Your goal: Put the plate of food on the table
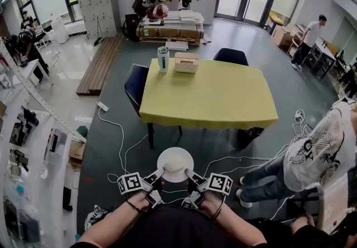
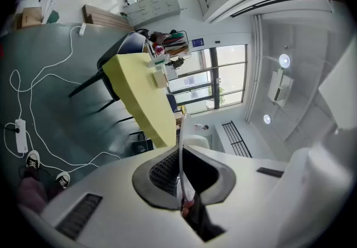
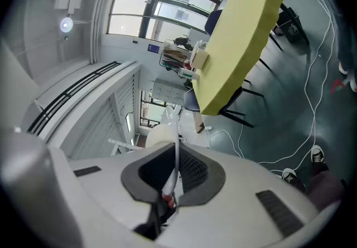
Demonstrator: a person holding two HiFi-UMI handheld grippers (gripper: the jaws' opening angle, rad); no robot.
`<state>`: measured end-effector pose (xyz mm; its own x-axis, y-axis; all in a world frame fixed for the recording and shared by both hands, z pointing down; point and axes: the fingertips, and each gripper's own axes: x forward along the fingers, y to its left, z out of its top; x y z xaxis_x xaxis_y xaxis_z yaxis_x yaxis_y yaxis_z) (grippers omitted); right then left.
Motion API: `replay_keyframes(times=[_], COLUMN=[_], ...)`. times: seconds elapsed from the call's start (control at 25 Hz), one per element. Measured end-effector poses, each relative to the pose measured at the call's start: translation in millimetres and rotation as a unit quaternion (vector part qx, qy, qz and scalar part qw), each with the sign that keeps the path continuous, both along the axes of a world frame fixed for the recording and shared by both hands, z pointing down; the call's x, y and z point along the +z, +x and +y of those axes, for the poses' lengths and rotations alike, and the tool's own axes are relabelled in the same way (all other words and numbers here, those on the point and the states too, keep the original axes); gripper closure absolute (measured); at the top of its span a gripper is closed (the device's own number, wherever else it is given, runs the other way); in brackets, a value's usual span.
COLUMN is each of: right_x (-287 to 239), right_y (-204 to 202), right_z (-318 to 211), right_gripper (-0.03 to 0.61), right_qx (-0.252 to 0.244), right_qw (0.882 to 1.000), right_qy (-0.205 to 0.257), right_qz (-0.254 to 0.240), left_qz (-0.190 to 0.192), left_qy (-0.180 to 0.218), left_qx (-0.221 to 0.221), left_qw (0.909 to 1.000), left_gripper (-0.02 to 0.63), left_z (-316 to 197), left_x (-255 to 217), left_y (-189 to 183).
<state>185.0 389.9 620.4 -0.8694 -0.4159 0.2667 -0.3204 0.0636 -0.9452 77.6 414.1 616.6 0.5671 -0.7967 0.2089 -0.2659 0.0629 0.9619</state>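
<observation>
Clamping opposite rims of the plate point(image 1: 175, 164), left gripper point(image 1: 160, 173) and right gripper point(image 1: 189, 174) hold it over floor point(image 1: 223, 144), short of the table point(image 1: 223, 93).

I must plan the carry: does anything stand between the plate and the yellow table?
Nothing visible blocks the way. The left gripper and right gripper clamp the plate by its rim; between it and the table lies only floor with white cables. The cup and box sit at the far edge.

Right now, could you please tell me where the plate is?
Head view, bottom centre: the plate is held between the left hand-held gripper and right hand-held gripper, short of the table.
</observation>
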Motion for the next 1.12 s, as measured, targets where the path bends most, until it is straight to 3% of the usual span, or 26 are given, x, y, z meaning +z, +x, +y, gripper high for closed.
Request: replay_keyframes(times=[0.68, 1.12], right_x=[-1, -1], right_y=[-27, -64], right_z=[3, 2], right_gripper=[0.555, 0.555], right_qx=[0.003, 0.005], right_qw=[1.000, 0.999], right_qy=[0.013, 0.013], right_qz=[0.023, 0.030], left_qz=[0.009, 0.009], left_qy=[0.003, 0.007], left_qx=[0.006, 0.017], left_qw=[0.9999, 0.9998], left_gripper=[0.598, 0.598], left_z=[3, -1], left_x=[2, 2], left_y=[-27, -64])
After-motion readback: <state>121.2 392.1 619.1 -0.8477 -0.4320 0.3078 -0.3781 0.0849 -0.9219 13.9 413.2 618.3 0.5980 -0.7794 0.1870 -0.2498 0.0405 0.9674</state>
